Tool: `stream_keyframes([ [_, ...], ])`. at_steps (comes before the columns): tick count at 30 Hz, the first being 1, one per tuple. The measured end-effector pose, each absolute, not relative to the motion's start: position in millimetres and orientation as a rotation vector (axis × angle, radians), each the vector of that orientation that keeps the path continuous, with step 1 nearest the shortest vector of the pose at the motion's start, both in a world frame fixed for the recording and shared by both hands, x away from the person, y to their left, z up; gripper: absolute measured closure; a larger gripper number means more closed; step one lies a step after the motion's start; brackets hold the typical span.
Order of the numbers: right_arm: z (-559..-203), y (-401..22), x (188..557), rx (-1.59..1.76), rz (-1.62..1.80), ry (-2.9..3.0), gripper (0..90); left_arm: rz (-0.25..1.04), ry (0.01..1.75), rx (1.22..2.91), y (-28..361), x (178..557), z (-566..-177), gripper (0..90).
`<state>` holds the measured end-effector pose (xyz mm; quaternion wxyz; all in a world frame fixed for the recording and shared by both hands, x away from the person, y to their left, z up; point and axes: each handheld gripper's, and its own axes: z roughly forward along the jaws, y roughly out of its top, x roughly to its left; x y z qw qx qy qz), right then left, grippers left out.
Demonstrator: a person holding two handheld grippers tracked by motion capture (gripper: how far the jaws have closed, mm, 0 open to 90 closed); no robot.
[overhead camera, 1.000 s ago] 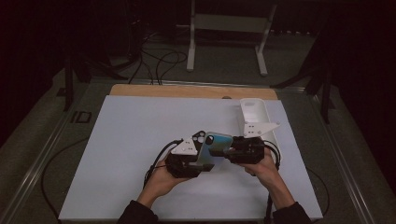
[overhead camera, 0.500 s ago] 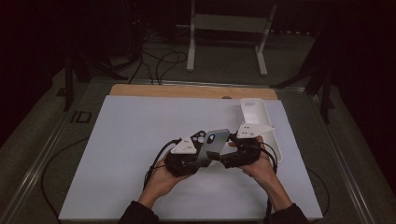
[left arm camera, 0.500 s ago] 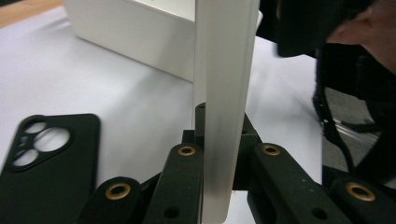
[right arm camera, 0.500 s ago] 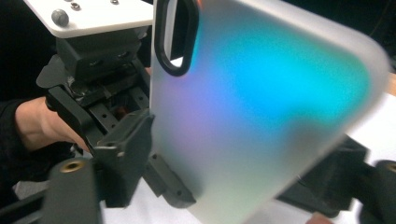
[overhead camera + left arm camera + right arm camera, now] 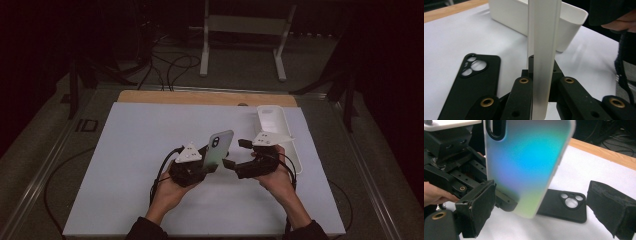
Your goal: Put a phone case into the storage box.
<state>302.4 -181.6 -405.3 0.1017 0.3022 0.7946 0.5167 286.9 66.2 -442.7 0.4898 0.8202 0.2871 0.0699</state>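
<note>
A phone (image 5: 218, 147) with a shimmering blue-green back stands upright on its short end, and my left gripper (image 5: 207, 167) is shut on its bottom edge. In the left gripper view the phone's pale edge (image 5: 544, 50) rises between the jaws of that gripper (image 5: 541, 72). My right gripper (image 5: 235, 153) faces it from the right; its jaws have just been opening. In the right gripper view the phone (image 5: 524, 165) stands between the wide-apart pads (image 5: 477, 207), untouched by them. A black phone case (image 5: 566, 205) (image 5: 471, 82) lies flat on the white table behind the phone.
A long white tray (image 5: 272, 120) (image 5: 564, 27) sits at the right side of the white tabletop (image 5: 125, 150). A wooden strip (image 5: 200, 97) runs along the far edge. Cables trail from both grippers toward the person's hands.
The phone has swung from lying level between both grippers to standing upright in the left one. The right gripper has let go of it and opened wide.
</note>
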Motion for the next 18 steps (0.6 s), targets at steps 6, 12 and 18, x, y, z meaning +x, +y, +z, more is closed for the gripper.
stream_keyframes([
  [6,-404,-176,301,0.914,1.524,2.322,9.0,0.180,0.738,1.987,67,288,-445,86.0],
  [12,-400,-166,299,0.935,1.554,2.281,9.0,0.181,0.763,1.989,64,289,-448,86.0],
  [18,-395,-156,299,0.965,1.598,2.250,12.0,0.177,0.771,2.000,60,288,-451,86.0],
])
